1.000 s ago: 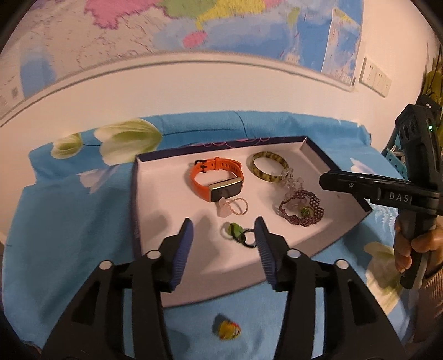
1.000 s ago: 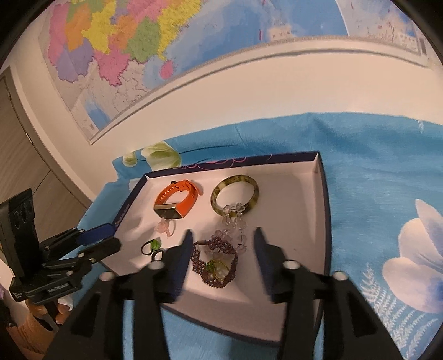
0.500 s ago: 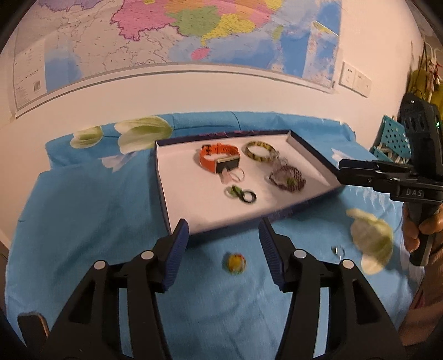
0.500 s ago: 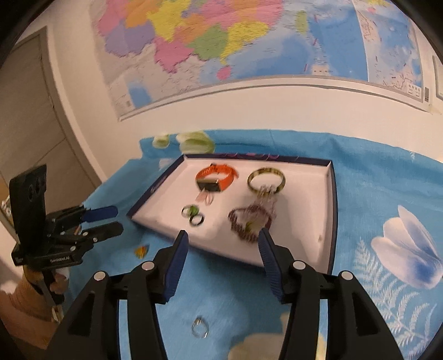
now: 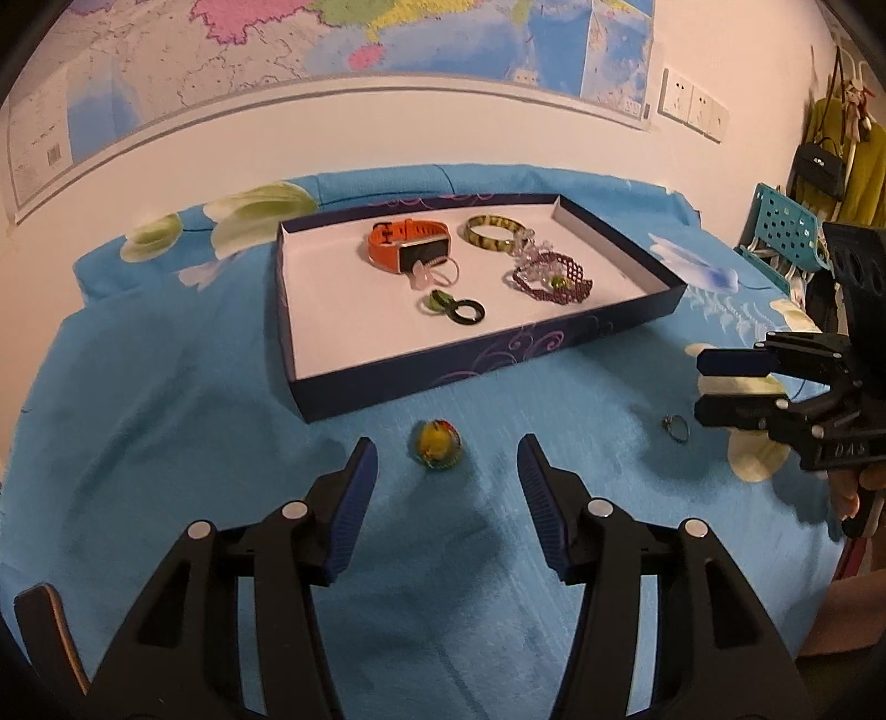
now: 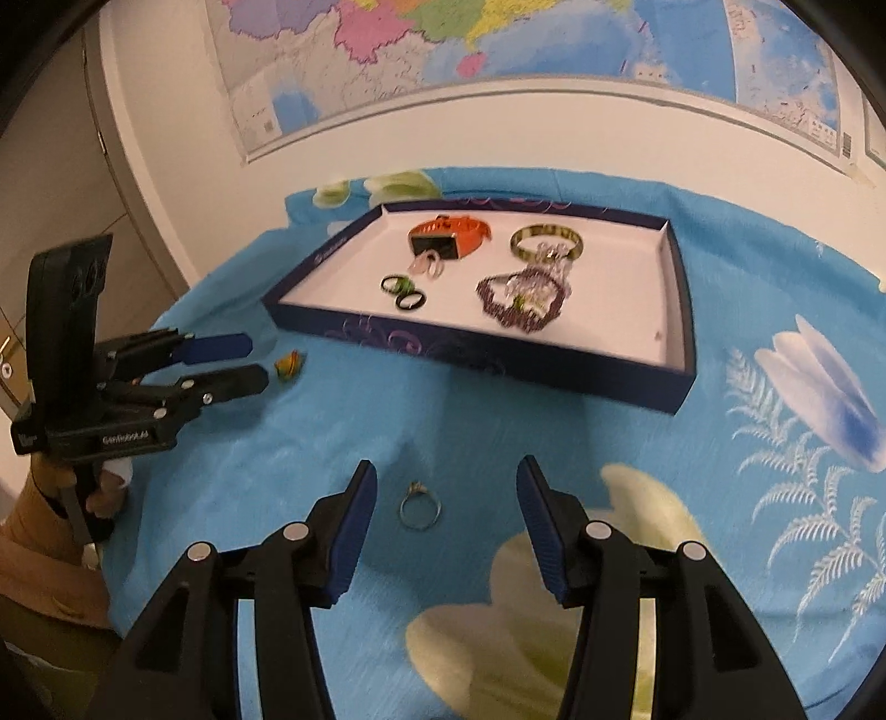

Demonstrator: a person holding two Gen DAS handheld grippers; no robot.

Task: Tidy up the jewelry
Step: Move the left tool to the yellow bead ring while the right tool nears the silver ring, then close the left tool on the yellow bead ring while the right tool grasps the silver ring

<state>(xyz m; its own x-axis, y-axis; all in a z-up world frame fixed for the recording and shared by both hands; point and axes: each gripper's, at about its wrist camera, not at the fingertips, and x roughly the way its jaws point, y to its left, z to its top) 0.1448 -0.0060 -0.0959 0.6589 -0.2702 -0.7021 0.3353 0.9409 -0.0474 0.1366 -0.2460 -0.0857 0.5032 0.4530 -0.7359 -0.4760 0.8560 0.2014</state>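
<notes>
I have the left hand-held gripper (image 5: 447, 471) hovering low over the blue flowered cloth (image 5: 166, 399) on the tabletop, its blue-padded jaws spread wide apart and holding nothing. Between them, on the cloth just in front of the dark blue tray (image 5: 498, 354), lies a small yellow-and-orange bead ring (image 5: 436, 437). The right hand-held gripper (image 6: 446, 498) is likewise spread with nothing in its grasp, and a thin silver ring (image 6: 420, 505) lies flat on the cloth between its fingers, well in front of the tray's near wall. From the left wrist camera I see that same gripper side-on, to the right of the tray, with the silver ring just beside its tips. Inside the tray, on its white floor, an orange watch band (image 5: 407, 249) sits toward the back wall, with a pale pink ring (image 5: 429, 277) touching its front. A green-and-yellow bangle (image 5: 494, 232) lies to the right of the band, near the back, and a clear beaded piece (image 5: 529, 249) trails from it toward a purple beaded bracelet (image 5: 554, 277). In front of the watch band, a green-stone ring (image 5: 437, 302) rests against a plain black ring (image 5: 468, 313). Behind the tray, a wall map (image 5: 332, 50) hangs.
</notes>
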